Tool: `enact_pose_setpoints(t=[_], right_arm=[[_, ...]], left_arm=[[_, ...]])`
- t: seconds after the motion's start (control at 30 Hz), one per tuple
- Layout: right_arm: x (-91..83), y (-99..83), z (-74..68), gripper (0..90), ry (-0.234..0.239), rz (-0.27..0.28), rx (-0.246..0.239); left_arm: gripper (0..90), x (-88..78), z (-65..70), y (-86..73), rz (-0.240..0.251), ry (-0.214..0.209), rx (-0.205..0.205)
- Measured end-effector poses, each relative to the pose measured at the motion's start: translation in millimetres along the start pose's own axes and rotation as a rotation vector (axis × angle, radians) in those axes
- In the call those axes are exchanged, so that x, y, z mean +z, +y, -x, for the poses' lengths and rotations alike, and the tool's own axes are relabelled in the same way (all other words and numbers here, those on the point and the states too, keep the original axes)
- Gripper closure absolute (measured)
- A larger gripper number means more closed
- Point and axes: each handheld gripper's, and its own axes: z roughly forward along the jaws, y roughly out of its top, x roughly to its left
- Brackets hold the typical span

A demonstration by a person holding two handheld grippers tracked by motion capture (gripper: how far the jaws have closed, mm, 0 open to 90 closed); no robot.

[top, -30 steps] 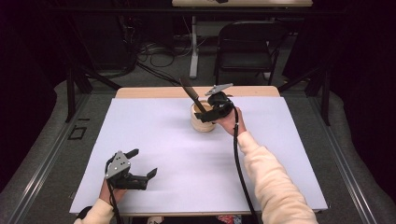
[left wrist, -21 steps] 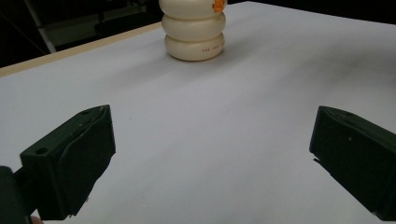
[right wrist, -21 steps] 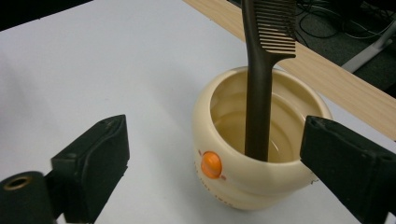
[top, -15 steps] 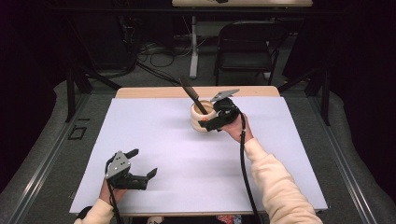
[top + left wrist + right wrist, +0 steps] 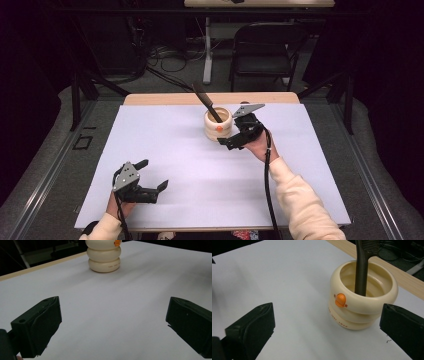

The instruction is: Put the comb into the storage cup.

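A black folding chair (image 5: 265, 47) stands behind the white table (image 5: 165, 145), with cables (image 5: 165, 52) on the floor.

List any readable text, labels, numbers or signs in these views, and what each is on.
Dark small print on the bottom ring of the cream ribbed cup: too small and blurred to read in the left gripper view.
Orange small print on the cup's lower rings, below its orange button: curved and blurred in the right gripper view, unreadable.
No other text is legible.
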Motion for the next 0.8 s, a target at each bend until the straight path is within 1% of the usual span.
enact_pose_setpoints(t=[0.27,0.43,0.7,0.8], right_arm=[[-8.0,-11.3,-9.2,0.0,0.006,-0.009,-0.021],[-11.5,-18.8,-13.7,0.0,-0.002,-0.01,-0.034],[-17.9,-30.2,-18.9,0.0,-0.003,-0.006,-0.036],[-18.9,-34.8,-21.3,0.0,-0.003,-0.014,-0.04]], left_arm=[[0.3,0.2,0.3,0.2,-0.004,-0.001,0.002],[0.3,0.2,0.3,0.2,-0.006,-0.001,0.003],[0.3,0.1,0.3,0.3,-0.004,-0.001,0.001],[0.3,-0.1,0.0,0.2,0.0,0.0,0.0]])
